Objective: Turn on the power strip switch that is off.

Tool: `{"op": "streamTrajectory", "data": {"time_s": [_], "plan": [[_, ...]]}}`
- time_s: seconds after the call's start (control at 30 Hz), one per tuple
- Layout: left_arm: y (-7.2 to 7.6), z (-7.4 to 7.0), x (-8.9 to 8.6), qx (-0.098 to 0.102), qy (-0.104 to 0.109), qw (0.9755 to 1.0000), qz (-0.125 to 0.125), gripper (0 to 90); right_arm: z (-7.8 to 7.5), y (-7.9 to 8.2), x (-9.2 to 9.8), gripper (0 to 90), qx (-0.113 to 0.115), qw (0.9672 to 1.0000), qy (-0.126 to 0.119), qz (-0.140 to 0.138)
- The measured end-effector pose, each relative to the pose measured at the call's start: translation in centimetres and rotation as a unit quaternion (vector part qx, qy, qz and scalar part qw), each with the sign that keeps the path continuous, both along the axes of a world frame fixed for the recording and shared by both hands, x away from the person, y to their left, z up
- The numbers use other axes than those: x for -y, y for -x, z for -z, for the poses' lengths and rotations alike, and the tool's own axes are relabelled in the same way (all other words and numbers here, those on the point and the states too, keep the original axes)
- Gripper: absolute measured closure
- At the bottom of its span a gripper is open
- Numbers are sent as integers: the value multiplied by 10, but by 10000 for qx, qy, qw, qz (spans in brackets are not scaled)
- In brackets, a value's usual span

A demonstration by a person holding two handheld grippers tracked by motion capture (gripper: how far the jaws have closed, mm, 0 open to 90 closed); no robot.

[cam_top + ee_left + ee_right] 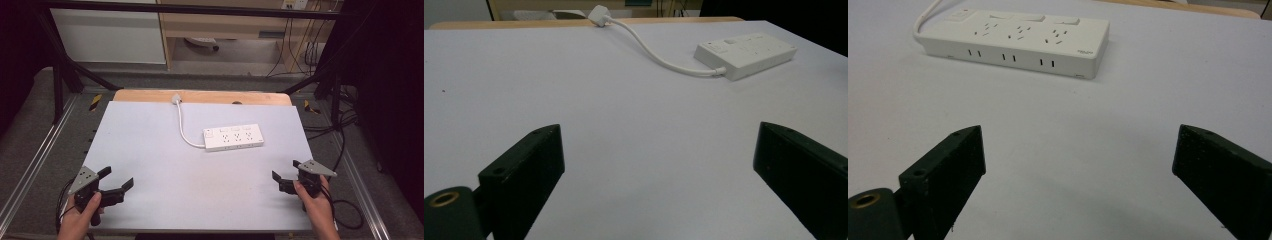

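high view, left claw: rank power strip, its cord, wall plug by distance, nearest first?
From the left claw, open at the table's near left corner:
1. Cord, mid-table, curving toward the strip's left end.
2. Power strip, right of centre. Close to the cord's near end, so 1 and 2 are nearly tied.
3. Plug, at the far edge.

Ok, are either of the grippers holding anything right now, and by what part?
Nothing is held. The left gripper and right gripper are both open, apart from the power strip.
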State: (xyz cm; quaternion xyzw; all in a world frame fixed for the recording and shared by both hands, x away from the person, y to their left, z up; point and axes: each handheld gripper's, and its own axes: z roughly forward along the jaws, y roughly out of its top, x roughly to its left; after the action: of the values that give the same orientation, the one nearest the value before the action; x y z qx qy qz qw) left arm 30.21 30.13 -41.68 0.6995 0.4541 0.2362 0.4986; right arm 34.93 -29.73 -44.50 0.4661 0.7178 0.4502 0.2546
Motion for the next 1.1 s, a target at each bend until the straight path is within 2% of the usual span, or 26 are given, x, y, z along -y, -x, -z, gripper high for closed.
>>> {"op": "streamTrajectory", "data": {"time_s": [0.33, 0.5, 0.77, 1.1], "plan": [[0, 0, 1, -18, -32, 10000, 36, 59, -5, 3, 1, 64, 51, 9999, -98, -59], [0, 0, 1, -7, -33, 10000, 49, 56, -12, 6, -2, 54, 156, 9998, -146, -18], [0, 1, 1, -36, -50, 10000, 78, 56, -15, 7, -6, 33, 118, 9997, -188, -70], [-1, 1, 1, -31, -66, 9999, 97, 56, -22, 10, -9, 28, 183, 9993, -287, -146]]}}
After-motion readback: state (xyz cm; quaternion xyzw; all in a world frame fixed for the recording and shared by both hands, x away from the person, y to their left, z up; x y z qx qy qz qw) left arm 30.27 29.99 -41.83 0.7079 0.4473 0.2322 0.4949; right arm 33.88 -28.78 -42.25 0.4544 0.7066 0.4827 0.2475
